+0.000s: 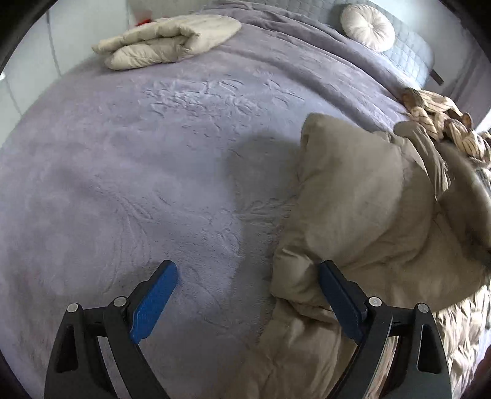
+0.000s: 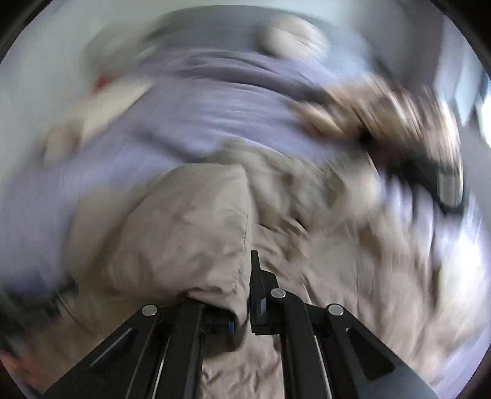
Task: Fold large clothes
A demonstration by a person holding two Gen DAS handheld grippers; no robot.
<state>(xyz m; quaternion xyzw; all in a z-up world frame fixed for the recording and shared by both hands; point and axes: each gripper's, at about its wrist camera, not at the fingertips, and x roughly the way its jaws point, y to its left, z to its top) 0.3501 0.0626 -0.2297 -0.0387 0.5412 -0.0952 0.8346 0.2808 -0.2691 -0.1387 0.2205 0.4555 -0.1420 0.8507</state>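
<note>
A large beige padded coat (image 1: 362, 221) lies bunched on the right side of the purple bed cover (image 1: 138, 172). My left gripper (image 1: 248, 276) is open and empty, its blue pads wide apart; the right pad (image 1: 337, 300) rests against the coat's edge and the left pad (image 1: 153, 304) is over bare cover. In the blurred right wrist view, my right gripper (image 2: 245, 276) is shut on a puffy fold of the beige coat (image 2: 184, 233), which hides its left finger.
A folded cream padded garment (image 1: 165, 40) lies at the far left of the bed. A round cream cushion (image 1: 366, 27) leans on the grey headboard. A striped brown and cream garment (image 1: 442, 122) is heaped at the right edge.
</note>
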